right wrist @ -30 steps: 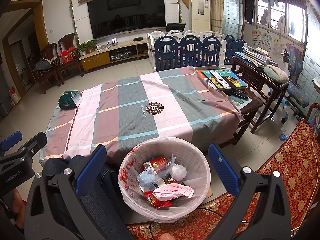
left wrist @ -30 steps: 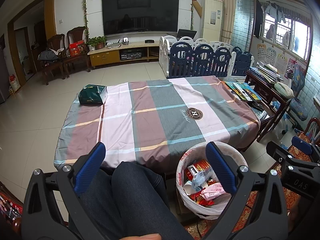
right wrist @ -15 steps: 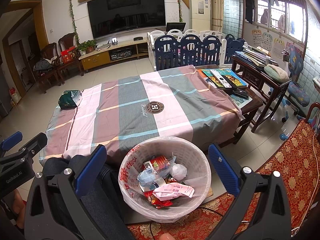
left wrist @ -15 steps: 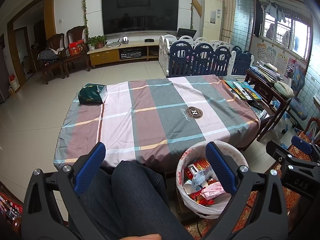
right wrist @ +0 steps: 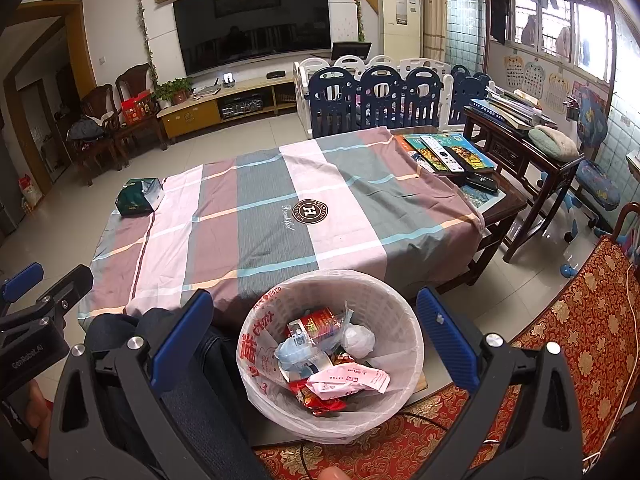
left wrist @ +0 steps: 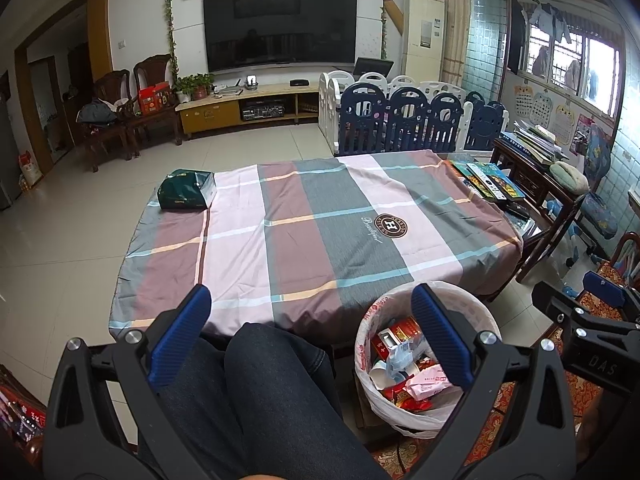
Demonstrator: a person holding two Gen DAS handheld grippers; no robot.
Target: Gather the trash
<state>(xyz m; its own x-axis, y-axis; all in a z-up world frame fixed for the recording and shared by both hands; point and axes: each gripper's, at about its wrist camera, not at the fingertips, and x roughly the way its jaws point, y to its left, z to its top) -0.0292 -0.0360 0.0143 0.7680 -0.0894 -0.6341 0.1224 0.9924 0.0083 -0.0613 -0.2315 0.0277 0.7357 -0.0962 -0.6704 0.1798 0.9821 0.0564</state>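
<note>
A white lined trash basket (right wrist: 394,312) stands on the floor at the table's near edge, holding wrappers, a red packet and a pink packet (right wrist: 348,380). My right gripper (right wrist: 314,334) hangs open above it, nothing between its fingers. In the left wrist view the same basket (left wrist: 370,316) sits at lower right. My left gripper (left wrist: 310,330) is open and empty above a person's denim-clad leg (left wrist: 264,392). The right gripper's body (left wrist: 584,336) shows at that view's right edge. The checked tablecloth (left wrist: 312,220) carries only a green tissue pack (left wrist: 186,190) at its far left corner.
Books and remote controls (right wrist: 448,152) lie at the table's right end. A dark wooden side table (right wrist: 520,140) and a blue chair stand to the right. A red patterned rug (right wrist: 560,320) lies under the basket. A playpen fence (right wrist: 376,96) stands behind the table.
</note>
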